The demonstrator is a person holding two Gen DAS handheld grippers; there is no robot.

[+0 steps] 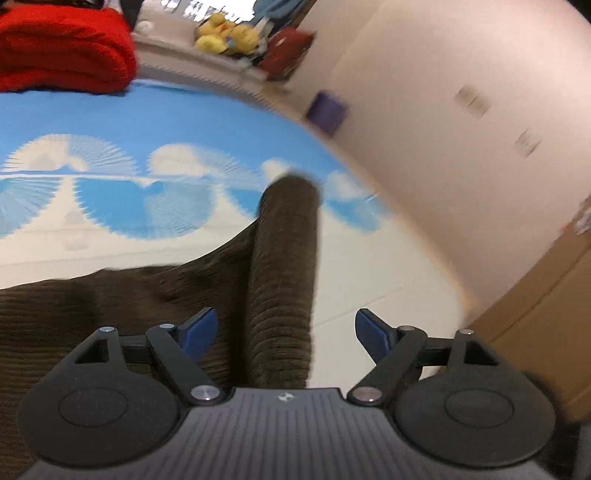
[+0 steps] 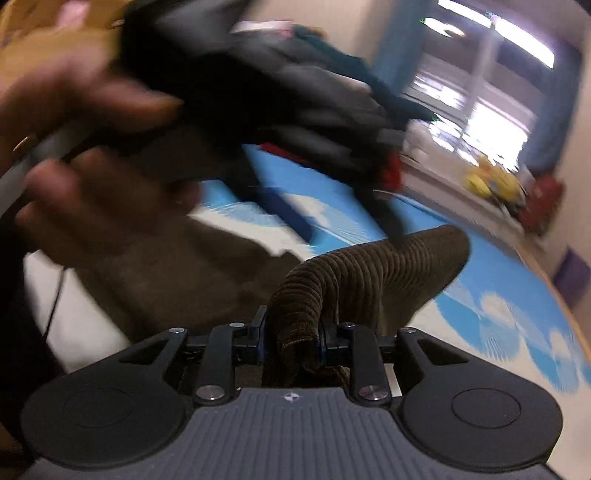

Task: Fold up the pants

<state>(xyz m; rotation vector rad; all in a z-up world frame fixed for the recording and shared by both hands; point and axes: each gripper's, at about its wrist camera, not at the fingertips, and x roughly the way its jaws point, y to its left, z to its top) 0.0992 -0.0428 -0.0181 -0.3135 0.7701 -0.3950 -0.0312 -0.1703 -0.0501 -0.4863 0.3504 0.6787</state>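
Observation:
Brown corduroy pants [image 1: 122, 295] lie on a blue and white cloud-print bed sheet [image 1: 110, 122]. In the left wrist view a raised roll of the pants [image 1: 284, 258] runs forward between my left gripper's [image 1: 286, 336] wide-open blue fingertips [image 1: 197, 334], not clamped. In the right wrist view my right gripper [image 2: 291, 341] is shut on a bunched fold of the pants [image 2: 369, 269], lifted above the sheet [image 2: 498, 302]. The left gripper's blurred body [image 2: 280, 103] and the hand holding it [image 2: 85, 147] fill the upper left.
A folded red blanket [image 1: 62, 51] lies at the sheet's far left. Yellow plush toys [image 1: 225, 35] and a red bag [image 1: 288, 51] sit by the window wall. A white wall [image 1: 461, 129] and a wooden panel [image 1: 535, 325] stand on the right.

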